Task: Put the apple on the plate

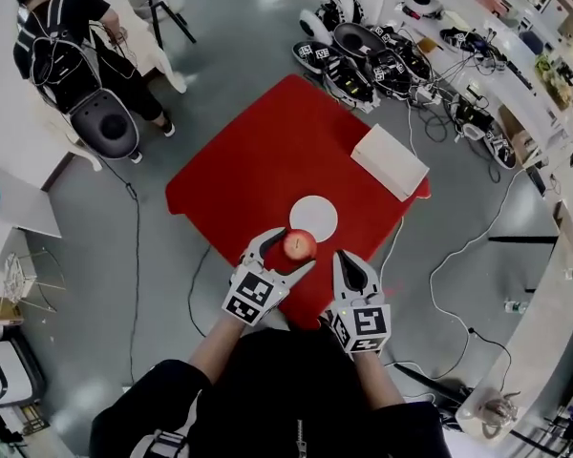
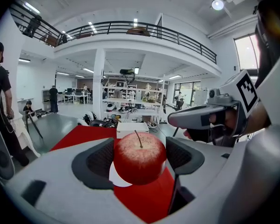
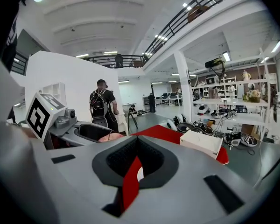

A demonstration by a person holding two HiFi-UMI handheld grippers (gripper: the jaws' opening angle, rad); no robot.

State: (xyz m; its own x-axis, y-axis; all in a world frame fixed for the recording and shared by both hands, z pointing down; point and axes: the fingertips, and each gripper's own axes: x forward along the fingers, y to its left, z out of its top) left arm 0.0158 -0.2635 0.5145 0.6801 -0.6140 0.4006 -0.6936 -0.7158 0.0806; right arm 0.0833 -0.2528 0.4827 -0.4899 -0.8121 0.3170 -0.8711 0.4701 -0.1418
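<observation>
Red table [image 1: 258, 151] | left tool [image 2: 138, 157] clamps apple [image 1: 300, 244] | right tool [image 3: 135, 164] closed, empty

Grey left tongs [image 1: 288, 248], grey right tongs [image 1: 351, 260], black top [image 1: 296, 399].

A white rectangular box [image 1: 390, 161] is set on the right corner of a red square tabletop [image 1: 267, 151]. Black-and-white devices with tangled cables [image 1: 363, 60] are heaped on the grey floor [image 1: 229, 46] beyond it. A dark-clothed person [image 1: 62, 41] is seen at far left.
</observation>
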